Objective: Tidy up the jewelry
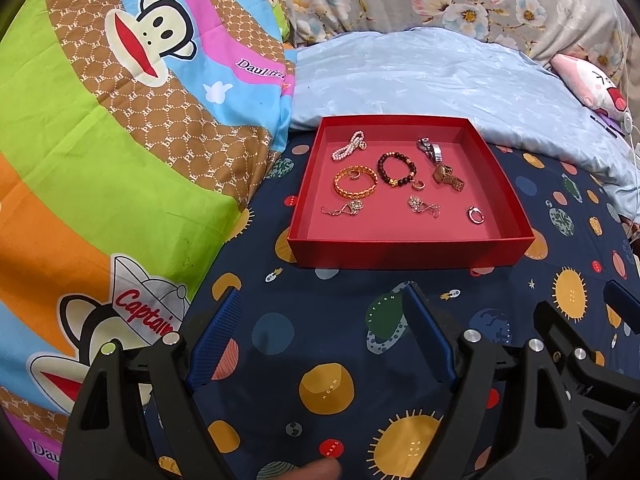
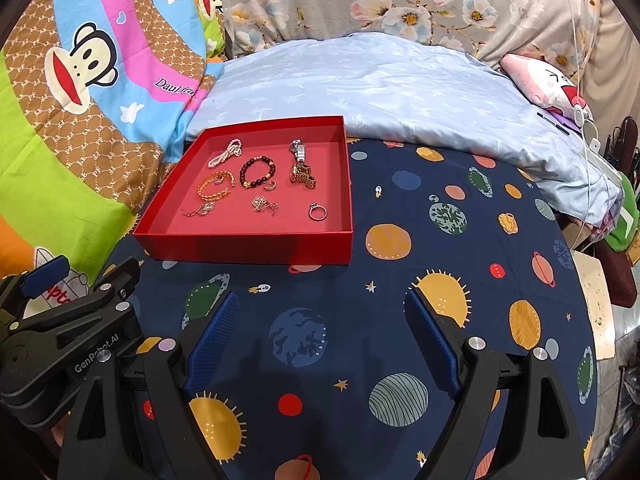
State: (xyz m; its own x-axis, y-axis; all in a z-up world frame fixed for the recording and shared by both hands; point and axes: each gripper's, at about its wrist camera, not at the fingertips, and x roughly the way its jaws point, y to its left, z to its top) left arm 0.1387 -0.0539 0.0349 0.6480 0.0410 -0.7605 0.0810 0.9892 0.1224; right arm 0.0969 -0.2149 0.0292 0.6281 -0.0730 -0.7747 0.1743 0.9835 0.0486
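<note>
The red tray (image 1: 408,250) of jewelry lies straight ahead of my left gripper (image 1: 320,320); my right gripper (image 2: 320,320) sits further off, the tray up-left of it. Both are spread wide and empty.

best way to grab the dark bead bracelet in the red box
Take the dark bead bracelet from above: it lies flat as an open loop, so put one claw finger inside and one outside, on its far beaded arc, away from the small ring touching its near side.

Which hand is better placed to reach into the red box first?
Left, probably. From the left tool the red box lies straight ahead; from the right tool it sits off to the left. Both stand open and empty.
</note>
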